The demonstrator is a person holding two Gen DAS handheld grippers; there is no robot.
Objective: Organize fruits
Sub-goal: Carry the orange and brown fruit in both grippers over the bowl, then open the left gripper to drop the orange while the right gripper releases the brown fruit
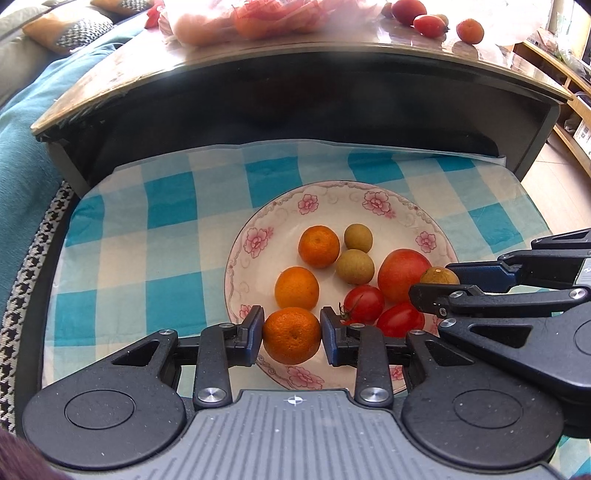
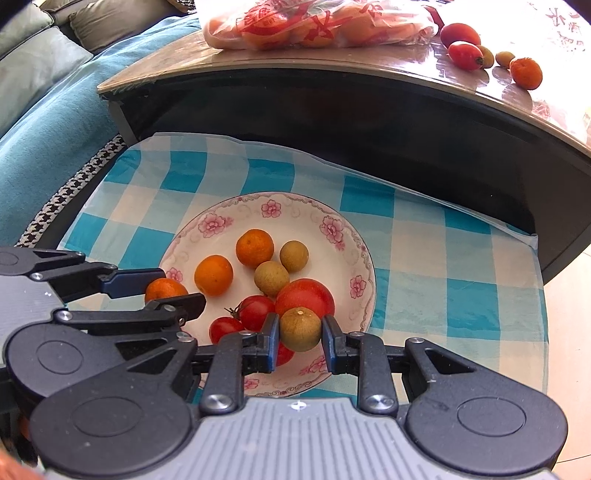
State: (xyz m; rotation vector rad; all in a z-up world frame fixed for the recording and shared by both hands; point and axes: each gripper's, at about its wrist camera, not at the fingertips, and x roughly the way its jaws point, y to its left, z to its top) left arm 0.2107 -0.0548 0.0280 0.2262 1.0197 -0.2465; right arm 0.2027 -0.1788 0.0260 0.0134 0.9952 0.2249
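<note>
Over the near rim of the white porcelain plate with pink flower print (image 1: 258, 236), both tools are loaded. The left hand-held gripper (image 1: 291, 334) is clamped on a small round orange mandarin (image 1: 291, 335), and the right hand-held gripper (image 2: 300, 330) grips a round tan-brown longan (image 2: 300, 328) at the plate's near right side.

Risks, as I judge them: the plate's middle is crowded, so a fruit let go from height could roll and knock its neighbours. Two more orange mandarins (image 1: 297, 288), two tan longans (image 1: 355, 266), a large red tomato (image 1: 402, 275) and two small red cherry tomatoes (image 1: 364, 304) lie packed together there. The longan hangs right against the big tomato (touching or not, I cannot tell), so opening there may let it slide off the tomato's curve. The two tools also sit very close, the right one's fingers reaching in beside the left's, and a careless swing could bump them. Too hard a squeeze would bruise the soft mandarin.

Under the plate lies a blue-and-white checked cloth (image 2: 424, 258), which would slow a runaway fruit a little. Behind the plate rises a dark table with a glossy brown top (image 2: 406, 62) carrying a red-printed plastic bag of fruit (image 2: 314, 22) and loose tomatoes and a mandarin. Left of the plate, a teal-covered sofa with cushions (image 2: 44, 110) shows.
</note>
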